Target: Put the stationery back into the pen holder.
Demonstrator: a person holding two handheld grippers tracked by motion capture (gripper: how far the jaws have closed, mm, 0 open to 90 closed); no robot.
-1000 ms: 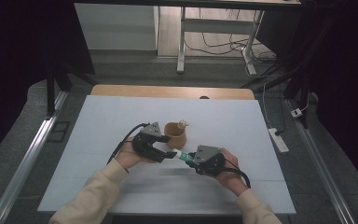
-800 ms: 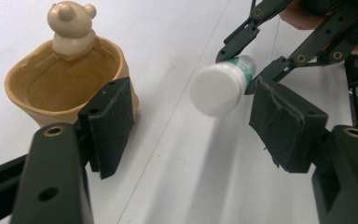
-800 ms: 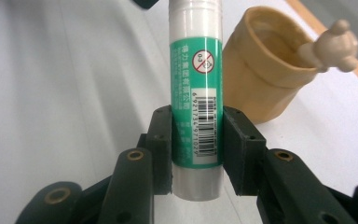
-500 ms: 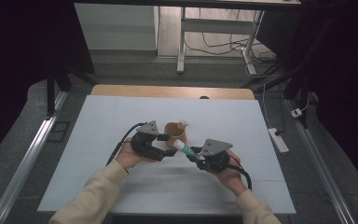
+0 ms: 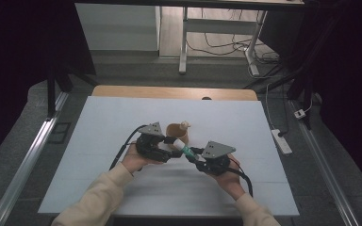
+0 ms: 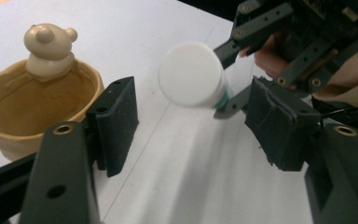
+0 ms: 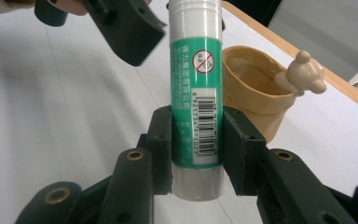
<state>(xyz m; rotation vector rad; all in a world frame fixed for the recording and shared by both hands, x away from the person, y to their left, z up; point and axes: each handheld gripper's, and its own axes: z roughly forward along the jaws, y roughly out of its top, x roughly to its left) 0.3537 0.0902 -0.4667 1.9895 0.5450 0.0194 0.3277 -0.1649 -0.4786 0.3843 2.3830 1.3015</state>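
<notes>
**Glue stick in hand, cap end offered to the other claw**

The right claw (image 7: 196,154) is clamped on the lower body of a green-and-white glue stick (image 7: 196,93), holding it off the desk (image 5: 99,122) with its white cap end aimed at the left claw (image 6: 191,121). That pickup looks finished. The left claw stands wide, its jaws having just been closing a little, and the stick's round white cap (image 6: 191,73) sits just ahead of the gap between its pads, not yet touched by them. In the high view the two claws face each other near the middle of the desk, the glue stick (image 5: 181,147) bridging the space between them.

What seems left, as a judgement: bring the cap fully between the left pads, close on it, and either pull it off or pass the stick over. Neither has begun.

Close by stands a tan cup with a small bear figure on its rim (image 5: 177,132), just behind the claws and beside the left claw's outer pad (image 6: 116,123). It is the one thing near enough to be nudged if the left claw swings outward. Otherwise the white surface around the hands is bare, and a cable (image 5: 122,149) trails off the left claw toward the person's sleeve.
</notes>
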